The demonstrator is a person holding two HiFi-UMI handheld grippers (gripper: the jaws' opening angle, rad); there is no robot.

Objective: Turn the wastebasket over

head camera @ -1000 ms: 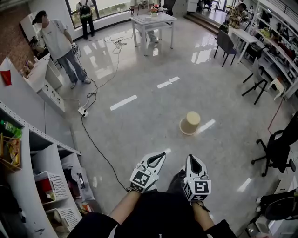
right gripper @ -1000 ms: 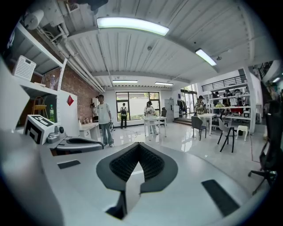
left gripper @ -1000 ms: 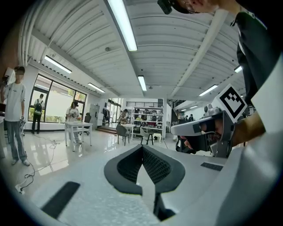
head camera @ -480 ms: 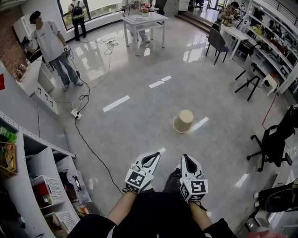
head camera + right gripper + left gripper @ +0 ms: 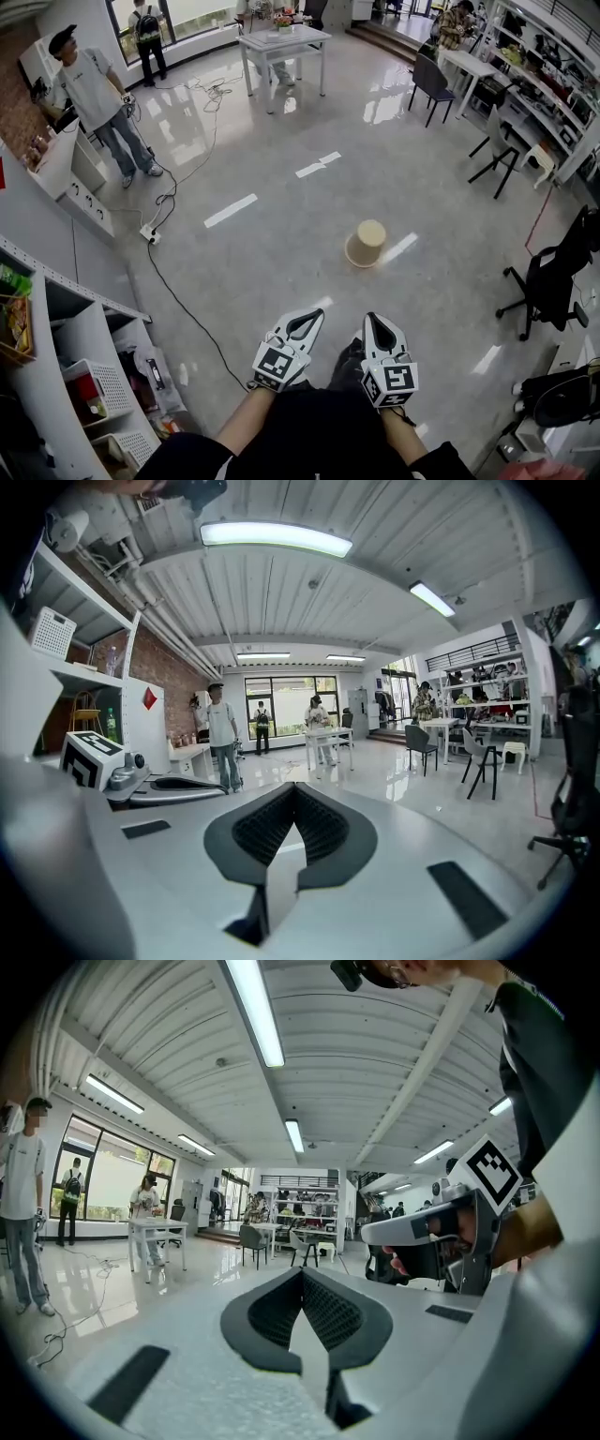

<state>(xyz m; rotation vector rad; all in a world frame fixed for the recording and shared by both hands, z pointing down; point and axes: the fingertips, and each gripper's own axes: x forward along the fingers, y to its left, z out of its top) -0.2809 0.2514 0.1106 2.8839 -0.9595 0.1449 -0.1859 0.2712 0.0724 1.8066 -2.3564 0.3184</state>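
While the right gripper point(image 5: 378, 321) hangs closed, the wastebasket point(image 5: 367, 243) sits well ahead.

white left tool point(image 5: 312, 316), right tool point(image 5: 374, 320) — black pads point(image 5: 272, 1309), marker cubes point(image 5: 277, 362), black sleeves point(image 5: 195, 456)

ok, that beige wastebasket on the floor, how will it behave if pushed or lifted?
Probably light: the wastebasket looks like a thin-walled tub. Wide end down, it should resist tipping; on the glossy floor a nudge would likely slide it. Round and tapered, so on its side it may roll in a curve.
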